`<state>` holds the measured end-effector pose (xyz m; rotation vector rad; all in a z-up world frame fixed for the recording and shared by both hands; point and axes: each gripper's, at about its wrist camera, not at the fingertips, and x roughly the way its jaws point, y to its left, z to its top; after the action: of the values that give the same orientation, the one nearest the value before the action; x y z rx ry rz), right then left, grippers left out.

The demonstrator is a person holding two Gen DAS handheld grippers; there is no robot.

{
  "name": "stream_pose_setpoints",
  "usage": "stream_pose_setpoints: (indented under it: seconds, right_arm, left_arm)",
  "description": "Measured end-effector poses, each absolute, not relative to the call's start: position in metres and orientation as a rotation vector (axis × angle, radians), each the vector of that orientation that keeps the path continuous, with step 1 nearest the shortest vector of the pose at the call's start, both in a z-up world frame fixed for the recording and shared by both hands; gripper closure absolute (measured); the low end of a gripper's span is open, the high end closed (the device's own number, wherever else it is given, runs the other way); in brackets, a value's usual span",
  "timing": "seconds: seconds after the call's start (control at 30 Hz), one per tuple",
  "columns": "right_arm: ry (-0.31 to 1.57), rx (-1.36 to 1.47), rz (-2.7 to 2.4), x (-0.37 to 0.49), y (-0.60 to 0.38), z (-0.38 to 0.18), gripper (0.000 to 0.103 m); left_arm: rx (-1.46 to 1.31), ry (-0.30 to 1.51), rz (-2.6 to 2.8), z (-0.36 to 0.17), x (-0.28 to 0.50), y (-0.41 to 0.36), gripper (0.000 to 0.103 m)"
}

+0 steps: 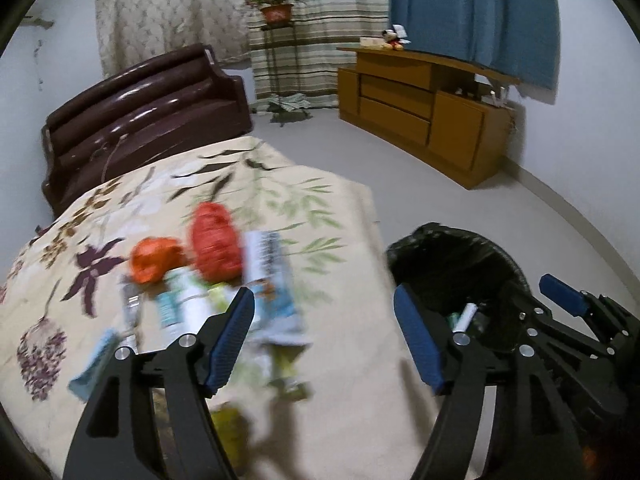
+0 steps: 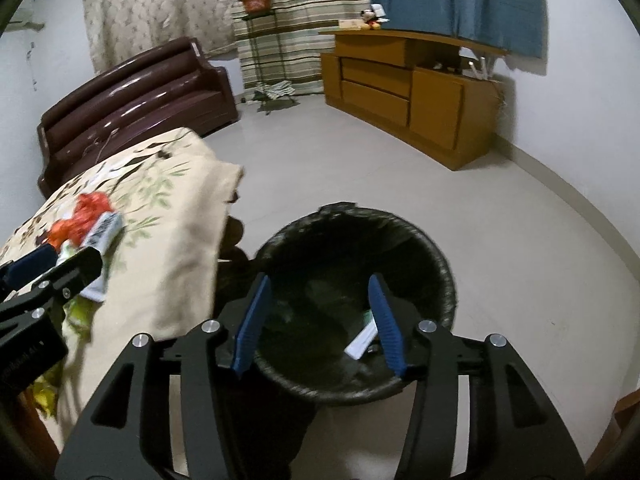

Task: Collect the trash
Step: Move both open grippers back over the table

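Trash lies in a blurred heap on the floral-cloth table (image 1: 340, 208): a crumpled orange wrapper (image 1: 154, 260), a red-orange bag (image 1: 216, 246), a white and blue packet (image 1: 272, 276) and several smaller wrappers. My left gripper (image 1: 324, 300) hangs open over the table's right edge, just short of the heap, with nothing between its fingers. A black-lined bin (image 2: 440, 264) stands on the floor beside the table. My right gripper (image 2: 319, 284) is open above its mouth and holds nothing. A white tube (image 2: 362, 342) lies inside the bin. The heap (image 2: 86, 216) also shows in the right wrist view.
A dark brown sofa (image 1: 148, 108) stands behind the table. A wooden cabinet (image 1: 420, 108) lines the right wall, with a plush toy on top. A potted plant (image 1: 276, 10) sits on a thin stand before the curtains. Pale floor (image 2: 400, 184) spreads around the bin.
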<state>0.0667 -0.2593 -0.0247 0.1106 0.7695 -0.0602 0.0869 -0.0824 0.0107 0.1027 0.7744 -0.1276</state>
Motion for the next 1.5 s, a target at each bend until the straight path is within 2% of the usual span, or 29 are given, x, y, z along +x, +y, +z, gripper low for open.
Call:
stream_pose_setpoints:
  seconds: [0.8,1.13,1.5]
  right_arm:
    - [0.769,-0.032,0.183,0.02,-0.1,-0.003,0.052]
    - [0.81,-0.084,0.229,0.008,-0.06,-0.015,0.052]
    - [0.846,-0.124,0.226,0.009,-0.042,-0.031,0.052]
  left_arm:
    - [0.029,0.743,0.159,0.005,0.022,0.088,0.032]
    - [-0.013,0.751,0.19,-0.005,0.007,0.125,0.032]
    - [-0.043,0.756,0.171,-0.01,0.002,0.129,0.032]
